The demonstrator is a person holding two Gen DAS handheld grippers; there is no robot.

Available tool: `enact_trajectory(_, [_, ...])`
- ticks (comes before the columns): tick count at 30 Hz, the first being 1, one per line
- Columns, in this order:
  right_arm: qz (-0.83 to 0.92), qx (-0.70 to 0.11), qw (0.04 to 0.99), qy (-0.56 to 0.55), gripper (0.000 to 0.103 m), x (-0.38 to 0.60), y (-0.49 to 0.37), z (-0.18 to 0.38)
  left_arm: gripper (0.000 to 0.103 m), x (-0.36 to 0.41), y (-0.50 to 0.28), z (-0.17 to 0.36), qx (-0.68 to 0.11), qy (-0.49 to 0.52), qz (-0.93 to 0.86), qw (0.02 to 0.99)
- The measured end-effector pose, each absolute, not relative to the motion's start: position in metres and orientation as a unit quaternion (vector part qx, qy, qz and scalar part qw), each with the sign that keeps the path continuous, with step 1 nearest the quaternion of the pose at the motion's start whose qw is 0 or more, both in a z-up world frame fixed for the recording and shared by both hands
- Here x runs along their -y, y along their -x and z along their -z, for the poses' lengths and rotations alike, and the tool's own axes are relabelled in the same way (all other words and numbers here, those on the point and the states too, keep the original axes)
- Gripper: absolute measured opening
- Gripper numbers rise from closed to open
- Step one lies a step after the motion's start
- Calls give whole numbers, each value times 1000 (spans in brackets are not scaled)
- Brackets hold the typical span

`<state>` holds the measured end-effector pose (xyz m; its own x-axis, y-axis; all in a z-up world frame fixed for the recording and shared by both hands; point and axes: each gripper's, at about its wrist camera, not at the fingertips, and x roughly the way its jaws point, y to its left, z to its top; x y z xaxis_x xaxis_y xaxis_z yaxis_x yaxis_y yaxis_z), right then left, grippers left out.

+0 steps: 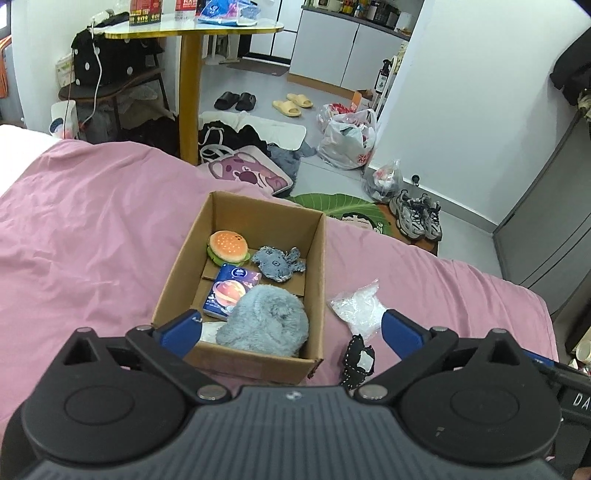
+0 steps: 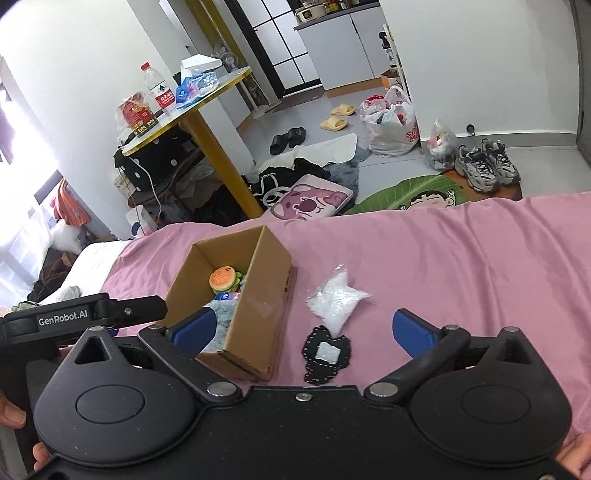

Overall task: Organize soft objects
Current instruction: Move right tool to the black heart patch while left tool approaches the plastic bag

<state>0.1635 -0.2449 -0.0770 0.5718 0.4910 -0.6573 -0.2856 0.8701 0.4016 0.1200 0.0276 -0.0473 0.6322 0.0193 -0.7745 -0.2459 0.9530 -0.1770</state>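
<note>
pink bed, cardboard box half filled, messy room behind

box holds a burger plush, grey rag toy, tissue pack and fluffy grey thing. clear bag and black pouch lie on the sheet just right of it. left hand-held gripper and right hand-held gripper both gape wide, holding nothing. floor past the bed: slippers, sneakers, plastic bags, yellow-legged table.

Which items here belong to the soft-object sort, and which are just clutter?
Job items:
- open brown cardboard box
- orange burger plush
- grey denim toy
- blue tissue pack
- fluffy grey-blue fur piece
- clear crinkled plastic bag, on the pink bedsheet
- black studded pouch, also outside the box

Clutter:
- yellow slippers
- black slippers
- grey sneakers
- yellow-legged table
</note>
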Motion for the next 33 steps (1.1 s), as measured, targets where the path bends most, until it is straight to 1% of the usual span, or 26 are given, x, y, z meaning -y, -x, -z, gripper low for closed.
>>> enact_trajectory(10, [-216, -397, 881, -139, 103, 273, -160, 73, 102, -4, -113, 43, -420, 123, -85, 895])
enact_trajectory(21, [-204, -409, 870, -187, 103, 283, -159, 93, 102, 18, -113, 47, -417, 108, -80, 899])
enact_trajectory(25, [-198, -419, 864, -199, 101, 280, -160, 103, 100, 23, -117, 54, -420, 107, -74, 898])
enact_trajectory(26, [-197, -421, 862, -202, 101, 278, -162, 106, 100, 24, -119, 56, -420, 107, -72, 898])
enact_trajectory(28, [-192, -427, 859, -205, 95, 276, -164, 112, 99, 27, -122, 58, -420, 103, -70, 899])
enact_trajectory(30, [-188, -434, 854, -214, 92, 275, -166, 119, 97, 31, -125, 60, -420, 99, -66, 900])
enact_trajectory(32, [-189, -444, 848, -220, 87, 274, -169, 126, 89, 34, -128, 62, -420, 97, -63, 900])
enact_trajectory(33, [-190, -447, 846, -222, 84, 273, -170, 128, 87, 35, -130, 63, -422, 96, -62, 899])
